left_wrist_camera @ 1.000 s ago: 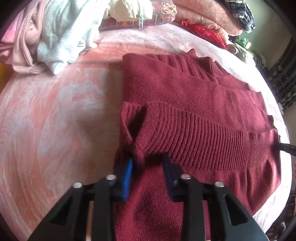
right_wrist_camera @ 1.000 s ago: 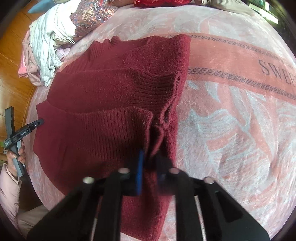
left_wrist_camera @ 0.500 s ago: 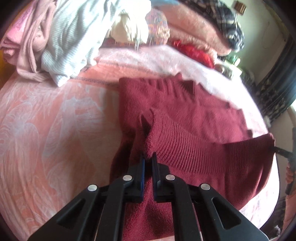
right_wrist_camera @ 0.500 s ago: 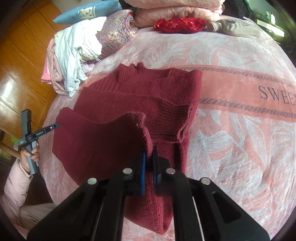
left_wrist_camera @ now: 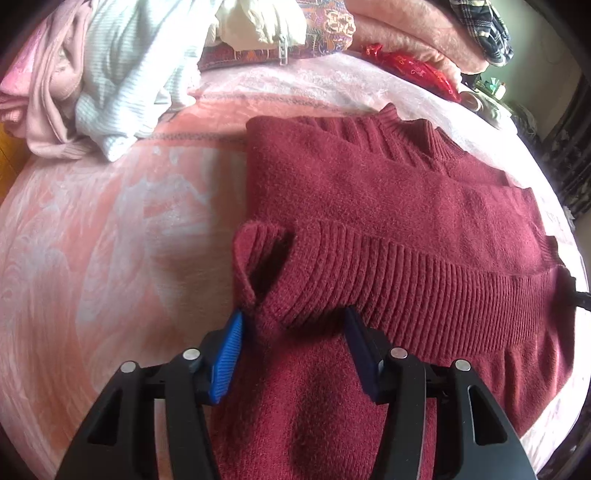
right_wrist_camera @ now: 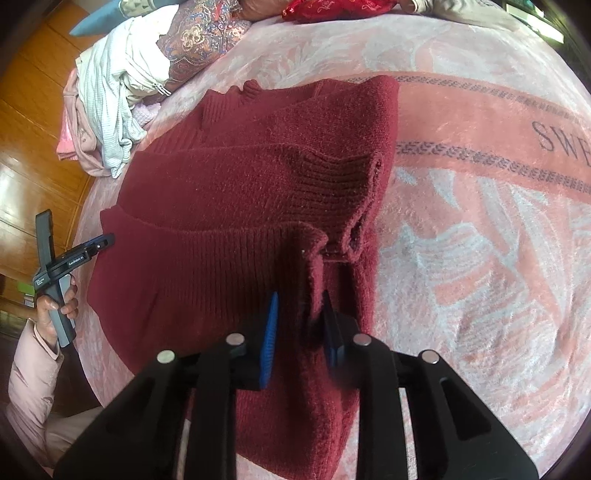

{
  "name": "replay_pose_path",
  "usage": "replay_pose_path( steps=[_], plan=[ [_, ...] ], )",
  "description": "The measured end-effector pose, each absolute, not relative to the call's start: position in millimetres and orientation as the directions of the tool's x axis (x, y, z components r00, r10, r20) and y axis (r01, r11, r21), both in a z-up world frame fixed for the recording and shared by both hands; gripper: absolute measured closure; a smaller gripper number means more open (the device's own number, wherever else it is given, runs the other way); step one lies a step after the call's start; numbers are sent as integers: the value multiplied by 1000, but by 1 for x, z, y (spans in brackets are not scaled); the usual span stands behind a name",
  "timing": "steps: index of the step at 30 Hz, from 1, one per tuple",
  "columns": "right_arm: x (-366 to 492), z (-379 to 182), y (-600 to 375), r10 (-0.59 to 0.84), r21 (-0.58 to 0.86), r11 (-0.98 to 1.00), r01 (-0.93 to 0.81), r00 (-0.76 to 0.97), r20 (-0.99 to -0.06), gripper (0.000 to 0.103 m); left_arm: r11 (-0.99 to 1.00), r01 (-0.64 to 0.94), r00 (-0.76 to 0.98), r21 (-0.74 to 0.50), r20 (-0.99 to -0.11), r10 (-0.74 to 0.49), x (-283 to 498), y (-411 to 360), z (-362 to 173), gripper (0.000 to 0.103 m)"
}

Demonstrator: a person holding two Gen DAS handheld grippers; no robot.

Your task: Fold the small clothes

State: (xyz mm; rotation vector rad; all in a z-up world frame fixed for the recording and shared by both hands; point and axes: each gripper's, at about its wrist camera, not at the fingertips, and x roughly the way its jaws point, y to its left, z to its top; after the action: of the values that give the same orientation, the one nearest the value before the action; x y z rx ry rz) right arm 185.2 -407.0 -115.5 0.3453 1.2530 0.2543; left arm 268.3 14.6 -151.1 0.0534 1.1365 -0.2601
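Observation:
A dark red knit sweater (left_wrist_camera: 388,206) lies on the pink bedspread, its ribbed hem (left_wrist_camera: 406,280) folded up over the body. My left gripper (left_wrist_camera: 291,332) stands over the hem's left corner. Its jaws are opening, and the corner lies loose between the blue pads (left_wrist_camera: 227,354). In the right wrist view the same sweater (right_wrist_camera: 229,206) shows. My right gripper (right_wrist_camera: 300,336) straddles the hem's right corner (right_wrist_camera: 314,258). Its jaws are opening too, with the fabric standing between them, unpressed. A hand at the left edge holds the left gripper (right_wrist_camera: 70,258).
A heap of white and pink clothes (left_wrist_camera: 110,74) lies at the back left of the bed. Patterned cushions (right_wrist_camera: 199,33), a red pouch (left_wrist_camera: 410,70) and folded blankets (left_wrist_camera: 406,33) line the far edge. Wooden floor (right_wrist_camera: 33,122) shows beyond the bed's left side.
Half a second ago both grippers were shut on the hem corners and held them raised. Now the hem lies lower on the sweater and both pairs of jaws have parted.

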Motion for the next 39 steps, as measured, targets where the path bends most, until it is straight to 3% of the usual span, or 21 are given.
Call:
replay_pose_path(
  steps=[1,2,3,5,13,21,29,39],
  plan=[
    [185,-116,-404,375,389,921,-12,290,-880,86,967,233,395,-98,-900,-186,268,15,-151,52],
    [184,-116,-401,384,394,919,-25,287,-878,97,965,238,391,-113,-898,-202,266,15,-150,69],
    [182,-114,-399,394,401,915,-39,290,-872,97,962,240,387,-126,-897,-214,266,15,-150,91],
    [176,-104,-397,401,398,914,-75,311,-862,97,958,236,391,-162,-887,-246,261,18,-144,94],
    [160,-37,-419,434,433,894,-120,478,-764,98,936,249,538,-250,-767,-348,236,31,-81,95],
    [236,-8,-436,349,392,919,-43,552,-757,98,959,190,643,-208,-712,-282,291,23,-44,95],
    [346,-43,-431,228,301,952,54,529,-817,98,984,114,623,-138,-761,-179,389,-7,-84,95],
    [383,-122,-431,109,181,973,142,408,-906,98,991,121,524,-63,-844,-117,422,-22,-149,94]
  ],
)
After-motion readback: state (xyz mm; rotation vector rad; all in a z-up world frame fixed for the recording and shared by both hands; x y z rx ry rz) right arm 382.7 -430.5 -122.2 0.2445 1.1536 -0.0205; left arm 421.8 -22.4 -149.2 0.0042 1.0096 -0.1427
